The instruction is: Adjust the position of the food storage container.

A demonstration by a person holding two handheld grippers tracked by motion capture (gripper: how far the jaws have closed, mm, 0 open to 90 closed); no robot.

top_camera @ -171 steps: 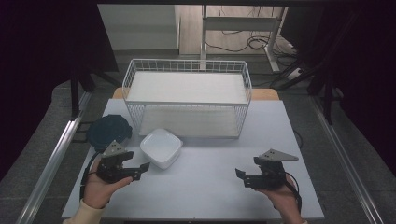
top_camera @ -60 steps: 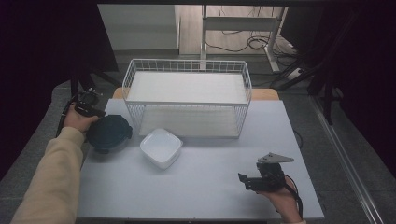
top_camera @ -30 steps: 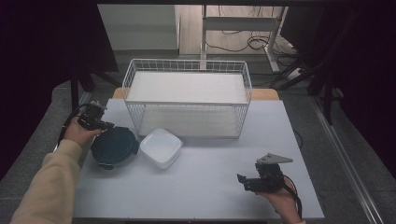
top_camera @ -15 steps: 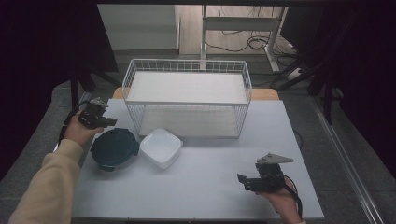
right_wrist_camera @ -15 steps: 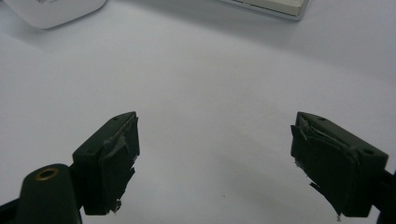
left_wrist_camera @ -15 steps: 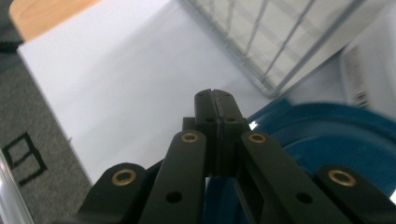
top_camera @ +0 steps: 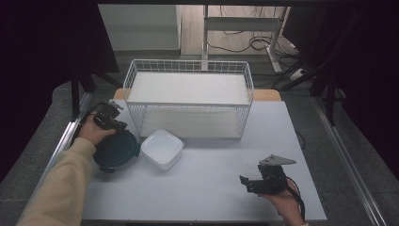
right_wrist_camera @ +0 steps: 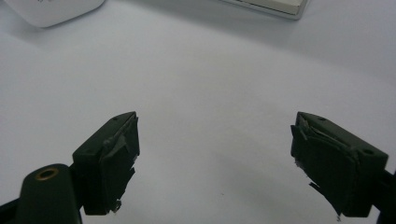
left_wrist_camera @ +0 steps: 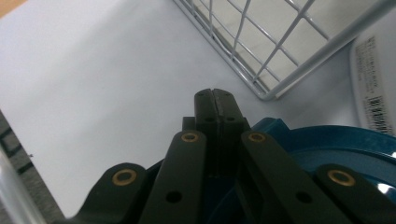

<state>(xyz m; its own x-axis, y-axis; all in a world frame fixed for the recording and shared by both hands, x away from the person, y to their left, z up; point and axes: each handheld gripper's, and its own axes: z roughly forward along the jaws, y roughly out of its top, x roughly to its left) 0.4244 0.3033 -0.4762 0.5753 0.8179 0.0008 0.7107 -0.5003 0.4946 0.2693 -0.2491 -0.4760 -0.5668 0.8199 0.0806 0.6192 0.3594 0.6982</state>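
Two bowls at basket's 7 o'clock | we pinch teal bowl's rim, left gripper | right gripper spread

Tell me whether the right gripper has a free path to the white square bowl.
Probably yes. The right gripper has its jaws open, with bare table between it and the white bowl. The blue dish sits on the bowl's far side.

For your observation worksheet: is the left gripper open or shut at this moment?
Shut. In the left gripper view, the left gripper has its two black jaws pressed together, nothing visible between them, above the blue container.
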